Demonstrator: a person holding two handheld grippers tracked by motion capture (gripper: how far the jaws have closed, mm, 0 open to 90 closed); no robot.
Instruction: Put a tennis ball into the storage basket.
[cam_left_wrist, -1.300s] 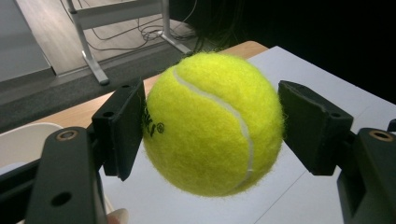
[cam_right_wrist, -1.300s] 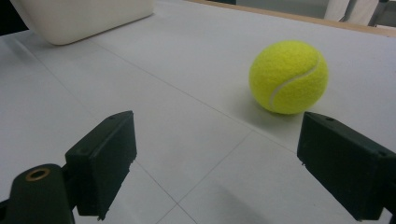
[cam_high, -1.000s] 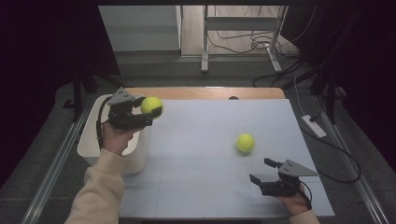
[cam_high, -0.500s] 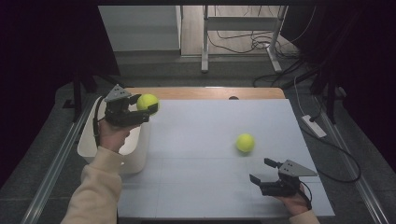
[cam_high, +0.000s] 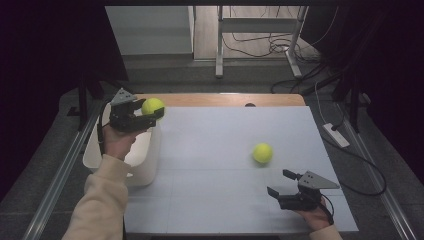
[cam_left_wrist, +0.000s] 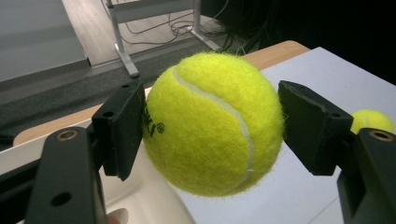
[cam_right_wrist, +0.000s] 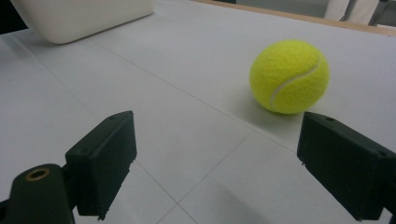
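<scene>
Left gripper (cam_high: 150, 114) pinching a tennis ball (cam_high: 152, 106), up over the far rim of the white bin (cam_high: 145, 170). Right gripper (cam_high: 281, 183) spread wide, parked low near the second ball (cam_high: 262, 153) on the table (cam_high: 210, 150).

We are noting a yellow-green tennis ball (cam_left_wrist: 215, 123) with a white curved seam and a small black printed mark, sitting between black jaws of the left gripper (cam_high: 150, 114). We are seeing a second tennis ball (cam_high: 262, 153) in the same yellow-green, its white seam showing in the right gripper view. The right gripper (cam_high: 281, 183) is showing black with a grey three-cornered plate on top. The bin (cam_high: 145, 170) is reading off-white. The table (cam_high: 210, 150) surface is looking pale grey with faint grid lines, edged in light wood at the far side. The sleeve (cam_high: 97, 205) is appearing cream.
</scene>
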